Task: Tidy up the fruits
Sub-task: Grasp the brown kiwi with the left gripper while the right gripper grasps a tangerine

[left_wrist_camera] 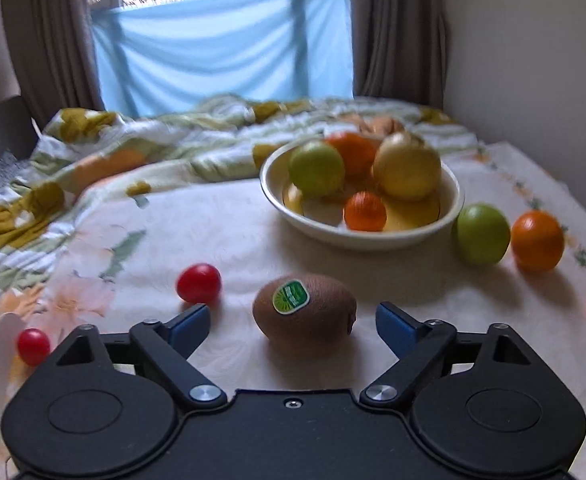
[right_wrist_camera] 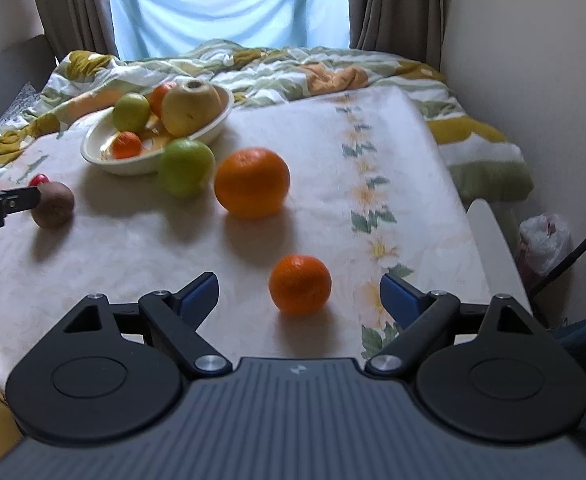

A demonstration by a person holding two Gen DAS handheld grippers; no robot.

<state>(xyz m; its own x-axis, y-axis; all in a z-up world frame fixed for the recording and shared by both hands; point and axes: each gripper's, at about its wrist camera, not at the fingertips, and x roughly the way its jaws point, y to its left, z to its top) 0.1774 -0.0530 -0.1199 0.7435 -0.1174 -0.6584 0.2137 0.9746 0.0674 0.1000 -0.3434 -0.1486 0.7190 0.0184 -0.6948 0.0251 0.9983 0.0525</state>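
My left gripper (left_wrist_camera: pixel 293 320) is open, its blue pads on either side of a brown kiwi (left_wrist_camera: pixel 304 311) with a green sticker, not touching it. My right gripper (right_wrist_camera: pixel 299 292) is open around a small orange (right_wrist_camera: pixel 300 284) on the cloth, not touching it. A cream bowl (left_wrist_camera: pixel 449 208) holds a green apple (left_wrist_camera: pixel 316 170), a yellow pear (left_wrist_camera: pixel 407 166) and oranges; it also shows in the right wrist view (right_wrist_camera: pixel 93 156). Beside the bowl lie a green apple (right_wrist_camera: pixel 185 167) and a large orange (right_wrist_camera: pixel 251 182). The kiwi (right_wrist_camera: pixel 53 205) and the left gripper's finger (right_wrist_camera: pixel 7 202) show at the left.
Two red cherry tomatoes (left_wrist_camera: pixel 199 283) (left_wrist_camera: pixel 33 346) lie left of the kiwi. A rumpled floral quilt (left_wrist_camera: pixel 93 160) covers the bed behind the cloth. A wall (right_wrist_camera: pixel 533 80) runs along the right, with a white bag (right_wrist_camera: pixel 545 240) below. Window and curtains (left_wrist_camera: pixel 397 28) stand at the back.
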